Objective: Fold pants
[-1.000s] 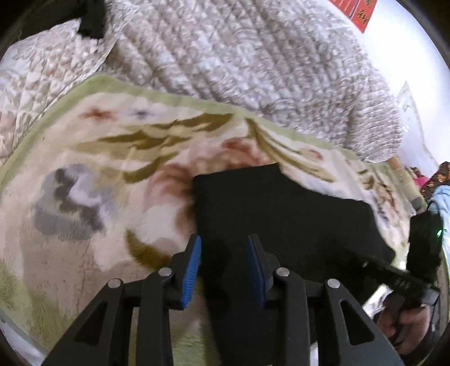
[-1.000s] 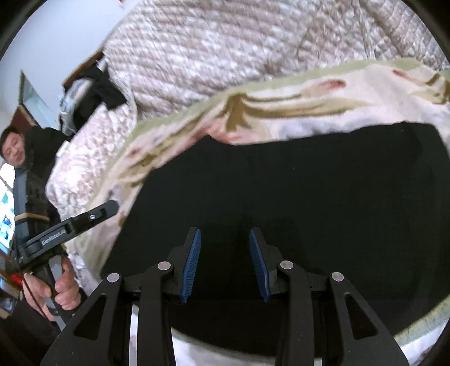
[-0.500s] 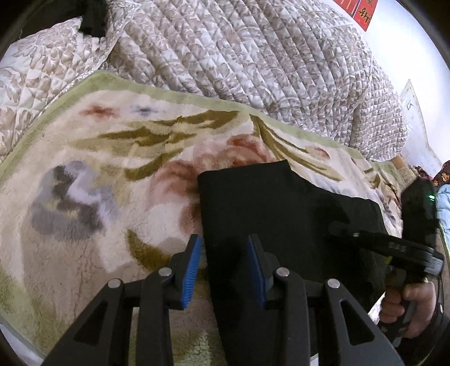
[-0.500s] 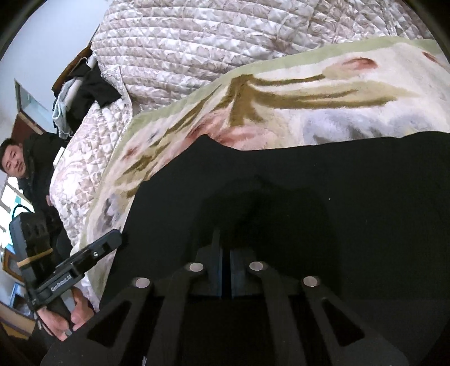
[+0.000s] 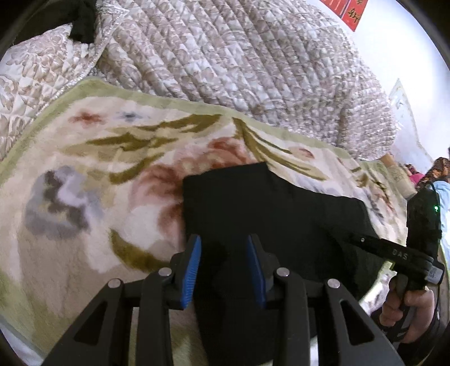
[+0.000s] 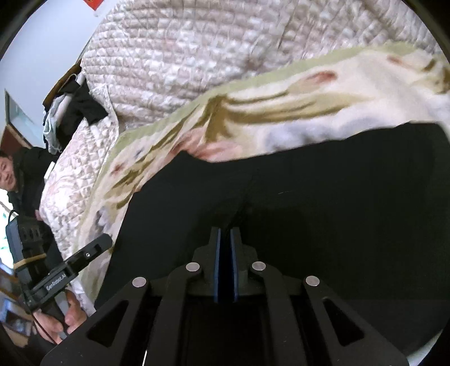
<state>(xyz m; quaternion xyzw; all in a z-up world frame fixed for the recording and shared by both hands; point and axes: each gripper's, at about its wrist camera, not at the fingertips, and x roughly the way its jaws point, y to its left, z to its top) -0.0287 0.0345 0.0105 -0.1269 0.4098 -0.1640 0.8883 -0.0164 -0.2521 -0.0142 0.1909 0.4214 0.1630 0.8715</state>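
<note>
Two grippers work over black pants that lie partly folded on a floral blanket spread across a bed.

In the left wrist view, a quilted beige cover is heaped beyond the blanket's green border. The left gripper hangs over the near left edge of the pants with its blue-padded jaws apart; dark cloth shows in the gap, but the pads do not press on it. Top right, a red paper with dark characters hangs on the white wall; the writing is too small to read. Far right, the other tool reaches in over the pants, white letters on its side reading roughly "DAS", with a hand wrapped around its handle.

In the right wrist view, at the left edge, the left tool bears the label "GenRobot.AI", and fingers curl under its grip. Dark clothes hang by the bed's far corner. The right gripper sits at the centre with its jaws closed, blue pads nearly meeting, and a fold of the pants appears pinched at their tips, the cloth creasing upward from there.
</note>
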